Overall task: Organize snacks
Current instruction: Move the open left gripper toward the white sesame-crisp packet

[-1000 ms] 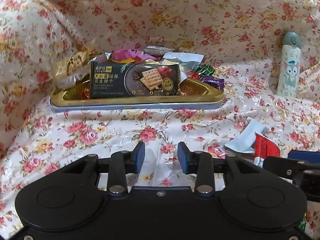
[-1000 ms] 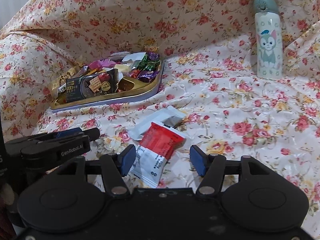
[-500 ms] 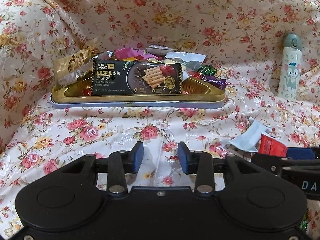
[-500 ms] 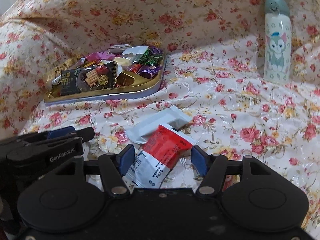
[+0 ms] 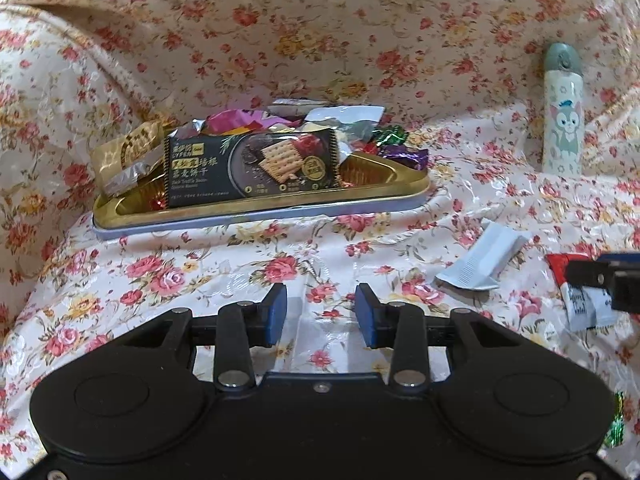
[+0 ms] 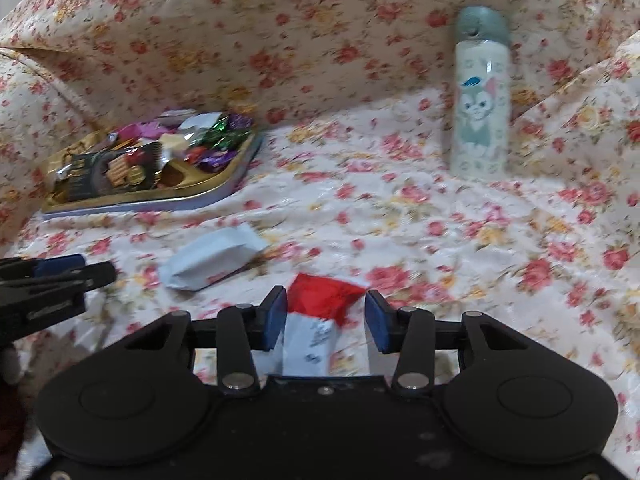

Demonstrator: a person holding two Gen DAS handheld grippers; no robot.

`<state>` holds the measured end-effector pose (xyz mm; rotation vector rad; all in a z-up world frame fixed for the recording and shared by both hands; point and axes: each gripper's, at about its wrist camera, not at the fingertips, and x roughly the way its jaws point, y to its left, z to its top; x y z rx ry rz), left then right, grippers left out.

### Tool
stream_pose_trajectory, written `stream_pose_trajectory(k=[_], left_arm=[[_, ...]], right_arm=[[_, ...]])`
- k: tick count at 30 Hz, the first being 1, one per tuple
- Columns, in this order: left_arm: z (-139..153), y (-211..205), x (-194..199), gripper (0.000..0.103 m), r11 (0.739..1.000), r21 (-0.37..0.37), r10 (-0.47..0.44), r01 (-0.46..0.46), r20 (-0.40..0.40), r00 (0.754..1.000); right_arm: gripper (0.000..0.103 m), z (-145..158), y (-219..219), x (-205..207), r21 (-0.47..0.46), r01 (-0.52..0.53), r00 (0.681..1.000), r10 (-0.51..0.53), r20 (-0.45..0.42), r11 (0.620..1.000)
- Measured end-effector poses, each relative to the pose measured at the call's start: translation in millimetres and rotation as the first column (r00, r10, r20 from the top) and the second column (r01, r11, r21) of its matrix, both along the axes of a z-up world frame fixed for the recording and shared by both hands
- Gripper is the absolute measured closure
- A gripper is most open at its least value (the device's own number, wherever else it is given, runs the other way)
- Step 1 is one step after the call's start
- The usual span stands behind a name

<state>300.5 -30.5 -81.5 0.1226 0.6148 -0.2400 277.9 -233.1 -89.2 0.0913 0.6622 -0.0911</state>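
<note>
The right hand-held gripper (image 6: 326, 322) has slid forward and its jaws are closing around the red-and-white snack packet (image 6: 318, 320), pads not yet pressing; gold tray (image 6: 224, 190) waits at ten o'clock. The left hand-held gripper (image 5: 320, 318) stays part-spread, empty.

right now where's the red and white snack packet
In the right wrist view the red and white snack packet lies on the floral cloth between the closing right gripper pads.

Left wrist: low over the cloth (image 5: 320, 248), facing the tray (image 5: 260, 210) head-on, fairly near. Right wrist: low too, further right, tray (image 6: 224, 196) off to the left, bottle (image 6: 480, 116) ahead. Shared: tray, bottle (image 5: 562, 120), white packet (image 5: 484, 264) (image 6: 212, 258).
</note>
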Motion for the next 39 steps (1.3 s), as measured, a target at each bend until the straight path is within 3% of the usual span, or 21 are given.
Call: stream_pose_trajectory(k=[7, 14, 19, 29, 35, 37, 39], left_arm=[[0, -3, -1, 0.057, 0.999, 0.017, -0.031, 0.031, 0.002, 1.0], [2, -11, -3, 0.057, 0.994, 0.071, -0.084, 0.084, -0.001, 0.996], [19, -27, -6, 0.057, 0.978, 0.118, -0.175, 0.17, 0.027, 0.984], [27, -79, -6, 0.053, 0.928, 0.224, -0.315, 0.299, 0.04, 0.948], [19, -85, 1, 0.052, 0.919, 0.211, -0.337, 0.333, -0.018, 0.941], [19, -83, 7, 0.051, 0.929, 0.188, -0.317, 0.319, -0.039, 0.948], [20, -75, 19, 0.05, 0.954, 0.116, -0.269, 0.277, -0.077, 0.96]], right_arm=[[0.054, -9, -1, -6, -0.014, -0.003, 0.998, 0.004, 0.069, 1.0], [0.053, -13, -16, -6, 0.106, -0.001, 0.997, -0.008, 0.077, 0.994], [0.046, -14, -14, -6, 0.111, -0.015, 0.997, 0.006, 0.074, 0.994], [0.046, -14, -18, -6, 0.149, -0.014, 0.997, 0.002, 0.083, 0.989], [0.046, -14, -18, -7, 0.156, -0.011, 0.996, -0.002, 0.085, 0.988], [0.046, -14, -17, -7, 0.156, -0.01, 0.996, -0.003, 0.085, 0.988], [0.046, -14, -17, -7, 0.156, -0.01, 0.996, -0.003, 0.085, 0.988]])
